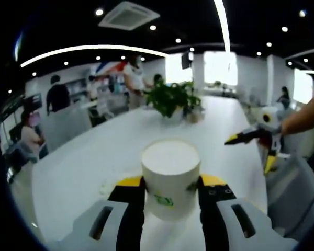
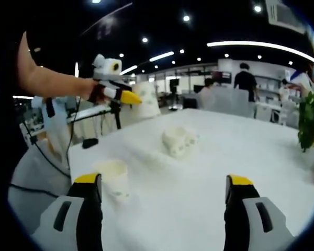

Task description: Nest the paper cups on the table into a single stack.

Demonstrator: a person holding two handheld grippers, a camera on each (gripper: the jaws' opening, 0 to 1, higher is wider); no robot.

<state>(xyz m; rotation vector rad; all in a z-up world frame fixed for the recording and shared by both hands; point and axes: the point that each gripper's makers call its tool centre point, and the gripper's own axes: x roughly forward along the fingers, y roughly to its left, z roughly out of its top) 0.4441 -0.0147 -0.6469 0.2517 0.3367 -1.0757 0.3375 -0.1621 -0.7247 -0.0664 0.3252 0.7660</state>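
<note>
The left gripper [image 1: 171, 192] holds a white paper cup [image 1: 170, 177] between its jaws, above the white surface [image 1: 83, 162]. The right gripper [image 2: 165, 189] has jaws wide; another white paper cup [image 2: 113, 178] stands at its 9 o'clock.

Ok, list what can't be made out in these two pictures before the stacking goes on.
- Left gripper view: the base of the held paper cup is hidden between the left hand-held gripper jaws, and its green print is too blurred to read.
- Right gripper view: the white cluster mid-table is too blurred to count as cups.
- Right gripper view: the upright cup near the right hand-held gripper hides its far side.
</note>
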